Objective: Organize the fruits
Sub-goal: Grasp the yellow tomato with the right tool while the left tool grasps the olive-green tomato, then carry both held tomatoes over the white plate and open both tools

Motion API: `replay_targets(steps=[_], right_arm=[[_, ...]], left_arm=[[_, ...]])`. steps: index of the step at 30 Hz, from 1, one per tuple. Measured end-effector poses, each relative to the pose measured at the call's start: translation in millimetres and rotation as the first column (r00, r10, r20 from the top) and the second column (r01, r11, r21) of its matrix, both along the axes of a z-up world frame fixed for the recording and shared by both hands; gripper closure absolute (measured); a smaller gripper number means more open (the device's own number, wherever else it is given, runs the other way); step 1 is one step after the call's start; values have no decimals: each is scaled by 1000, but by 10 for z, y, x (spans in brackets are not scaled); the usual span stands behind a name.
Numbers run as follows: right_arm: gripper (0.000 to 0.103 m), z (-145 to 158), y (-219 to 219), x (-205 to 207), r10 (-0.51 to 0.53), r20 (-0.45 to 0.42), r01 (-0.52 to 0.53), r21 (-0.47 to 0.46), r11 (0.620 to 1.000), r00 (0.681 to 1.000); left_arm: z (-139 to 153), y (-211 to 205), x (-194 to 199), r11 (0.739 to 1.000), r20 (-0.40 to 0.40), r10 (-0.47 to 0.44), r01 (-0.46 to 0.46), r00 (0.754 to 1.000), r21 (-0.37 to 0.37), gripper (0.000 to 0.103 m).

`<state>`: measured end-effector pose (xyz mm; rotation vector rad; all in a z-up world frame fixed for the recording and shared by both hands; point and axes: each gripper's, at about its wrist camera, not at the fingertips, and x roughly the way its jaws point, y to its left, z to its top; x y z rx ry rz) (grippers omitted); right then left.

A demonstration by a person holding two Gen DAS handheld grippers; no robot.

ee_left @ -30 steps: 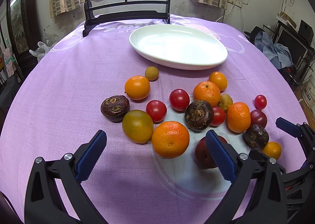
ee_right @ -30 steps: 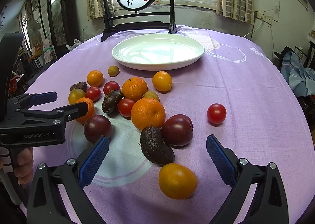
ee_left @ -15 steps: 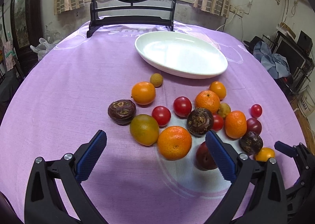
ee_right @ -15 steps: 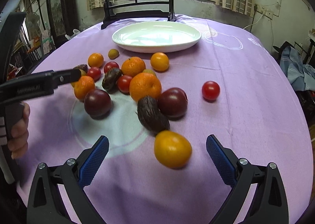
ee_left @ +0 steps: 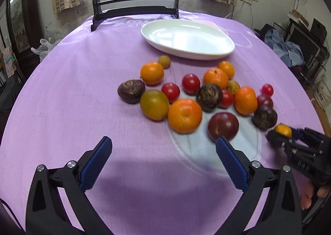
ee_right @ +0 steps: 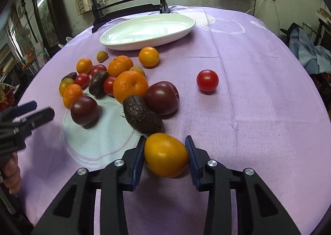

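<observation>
A: How is this step best done?

B: The right gripper (ee_right: 165, 155) is closing on the yellow-orange fruit (ee_right: 165, 155), which lies on the purple tablecloth (ee_right: 258, 111) just in front of the wrinkled dark fruit (ee_right: 142, 115). Both blue pads (ee_right: 137, 160) are already seen against its sides. The squeeze should be kept gentle and centred, since a smooth round fruit is likely to slip out. A straight lift is advised, so the dark neighbour is not knocked, before the empty white plate (ee_right: 115, 43) is approached.

A: And the left gripper (ee_left: 163, 164)?

B: It is held wide open over bare cloth, with nothing between its fingers.

A: What is changed from a second ago?

B: The right jaws, then fully spread, are now drawn in around the fruit.
</observation>
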<state>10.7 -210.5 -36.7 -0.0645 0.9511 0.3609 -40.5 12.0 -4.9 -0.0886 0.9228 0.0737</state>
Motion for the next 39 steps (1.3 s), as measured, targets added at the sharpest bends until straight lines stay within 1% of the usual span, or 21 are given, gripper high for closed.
replay_targets(steps=[3,6,11,12,13,14,15,17,18,21,22,23,25,26,28,32,35,39], right_arm=[[64,30,-23,-58,18,6,-18,30,999,1000],[64,52,-23,-116,46,10,-47,58,997,999],[64,73,-9,-196,97,12,-98,100,990,995],[64,83,0,-208,106,14,-107,105,989,994],[64,93,12,-219,117,17,-119,109,987,993],[64,101,23,-229,126,20,-127,112,986,992],[64,109,35,-242,134,23,-136,114,984,991],[64,117,57,-262,148,25,-150,117,982,989],[65,116,67,-270,153,25,-155,117,981,988],[64,106,98,-275,160,19,-161,113,981,987],[64,100,111,-271,162,13,-163,113,980,987],[64,93,121,-267,165,9,-165,111,980,986],[64,81,144,-264,168,5,-168,108,980,986],[64,79,162,-265,172,4,-172,108,979,985],[64,74,192,-277,179,4,-178,106,978,984],[64,78,248,-297,194,5,-193,100,976,981],[65,84,266,-309,200,6,-199,98,975,980],[64,122,274,-335,205,19,-206,94,974,979]], left_arm=[[-63,-42,-6,999,-39,-25,24,999,-26,5],[-118,-51,18,999,-61,-22,20,998,-40,5],[-142,90,118,1000,-65,24,-22,998,22,6],[-148,133,145,999,-66,34,-32,997,36,11],[-157,172,173,998,-69,41,-37,997,46,21],[-181,211,216,998,-81,43,-39,996,50,25],[-196,245,262,998,-93,43,-39,995,47,28],[-243,309,336,998,-114,48,-44,992,34,28],[-262,330,369,999,-113,42,-39,993,27,29],[-252,333,464,999,-94,12,-7,996,49,36],[-248,333,496,998,-90,2,3,996,57,41],[-243,329,535,998,-88,-7,12,996,63,42],[-237,308,592,997,-82,-23,29,996,66,50],[-229,295,621,997,-77,-33,38,996,62,53],[-210,271,656,997,-63,-53,56,997,46,68],[-225,282,695,998,-42,-47,49,998,33,69],[-243,320,693,999,-39,-48,49,998,14,69],[-250,325,692,999,-46,-48,49,998,13,68]])
